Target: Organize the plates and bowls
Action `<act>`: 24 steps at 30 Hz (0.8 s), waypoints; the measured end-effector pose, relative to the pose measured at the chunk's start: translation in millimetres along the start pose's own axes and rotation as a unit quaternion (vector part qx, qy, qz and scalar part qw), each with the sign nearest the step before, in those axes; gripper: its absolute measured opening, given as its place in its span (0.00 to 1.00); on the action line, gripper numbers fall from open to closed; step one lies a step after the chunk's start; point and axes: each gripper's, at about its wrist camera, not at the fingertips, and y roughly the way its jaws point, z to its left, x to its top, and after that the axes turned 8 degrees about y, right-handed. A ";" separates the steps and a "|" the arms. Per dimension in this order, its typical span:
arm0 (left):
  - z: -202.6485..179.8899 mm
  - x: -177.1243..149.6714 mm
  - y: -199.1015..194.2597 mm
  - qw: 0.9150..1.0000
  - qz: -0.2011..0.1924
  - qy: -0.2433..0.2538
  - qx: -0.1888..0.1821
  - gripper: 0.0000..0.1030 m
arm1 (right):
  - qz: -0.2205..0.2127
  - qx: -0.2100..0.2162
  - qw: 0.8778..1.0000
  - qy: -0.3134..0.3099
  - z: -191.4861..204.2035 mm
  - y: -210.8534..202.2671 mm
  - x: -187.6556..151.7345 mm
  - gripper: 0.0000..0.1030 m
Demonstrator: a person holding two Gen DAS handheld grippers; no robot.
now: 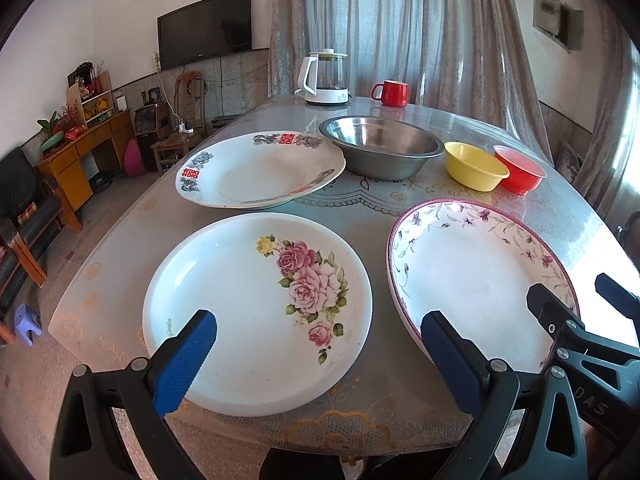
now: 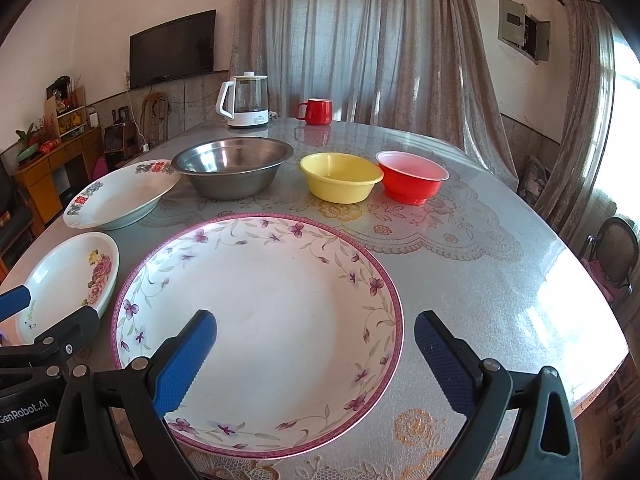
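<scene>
A white rose plate [image 1: 248,312] lies near the table's front edge, under my open left gripper [image 1: 318,354]. It also shows in the right wrist view [image 2: 60,276]. A purple-rimmed floral plate [image 2: 280,320] lies beside it to the right, under my open right gripper [image 2: 316,350]; it also shows in the left wrist view [image 1: 476,280]. Behind lie a white plate with red characters [image 1: 256,172], a steel bowl [image 2: 232,168], a yellow bowl [image 2: 340,178] and a red bowl [image 2: 412,180]. Both grippers are empty.
A kettle [image 2: 246,100] and a red mug [image 2: 316,112] stand at the table's far edge [image 2: 400,128]. Chairs stand around the table, one at the right [image 2: 612,252]. A curtain hangs behind.
</scene>
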 end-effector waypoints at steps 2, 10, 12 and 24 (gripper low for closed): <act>0.1 -0.1 -0.7 1.000 0.000 0.000 -0.001 1.00 | 0.001 0.000 1.000 0.000 -0.2 -0.1 0.0 0.99; 0.7 -0.6 -1.6 1.000 0.002 0.000 -0.005 1.00 | 0.004 0.006 1.000 -0.007 3.6 -1.4 -2.8 0.99; 0.9 -0.5 -1.2 1.000 0.002 -0.001 -0.006 1.00 | 0.006 0.006 1.000 -0.008 3.8 -1.1 -2.8 0.99; 3.3 6.0 -2.5 0.992 0.006 -0.015 -0.128 1.00 | 0.012 0.002 1.000 0.011 -13.5 2.9 1.9 0.99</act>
